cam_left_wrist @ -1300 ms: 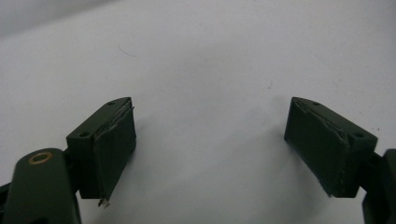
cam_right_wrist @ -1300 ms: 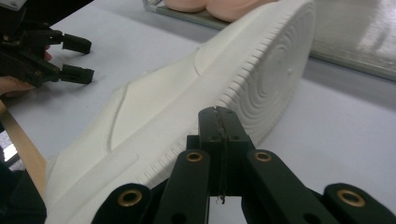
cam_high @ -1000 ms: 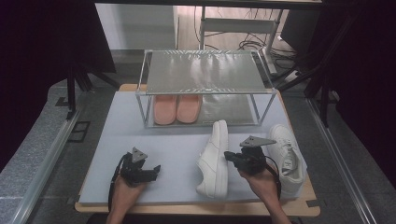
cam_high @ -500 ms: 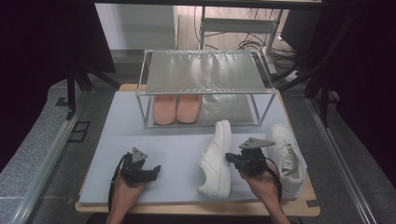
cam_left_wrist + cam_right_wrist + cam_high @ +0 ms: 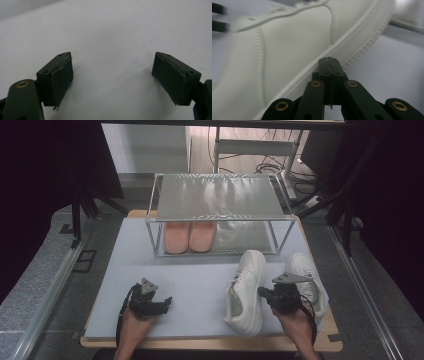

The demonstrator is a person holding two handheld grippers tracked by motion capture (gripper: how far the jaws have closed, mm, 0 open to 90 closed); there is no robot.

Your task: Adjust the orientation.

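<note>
Meanwhile, at a pale grey table top (image 5: 200,285), a person is working with two hand-held grippers, and the right gripper (image 5: 328,60) is pressing its clenched black jaws, with nothing visibly between them, against the sidewall of a white leather low-top sneaker (image 5: 294,42) tipped onto its side just ahead of the jaw tips. In the high view that sneaker (image 5: 246,290) is lying immediately to the left of the right gripper (image 5: 265,294), while its white partner shoe (image 5: 309,279) is resting just beyond and to the right of the same tool. The left gripper (image 5: 112,77) is sitting with its jaws released and wide apart, bare table showing between the pads (image 5: 61,82). In the high view this left gripper (image 5: 167,301) is lying well apart from both shoes. Ahead of both tools a metal-framed two-tier shoe rack (image 5: 220,195) is holding a pair of salmon-pink slippers (image 5: 189,236) on its lower shelf. The risk, by this reading, is that closed jaws are only nudging smooth leather: they could skid off, shoving the tipped shoe farther or into its partner, rather than gripping it.
</note>
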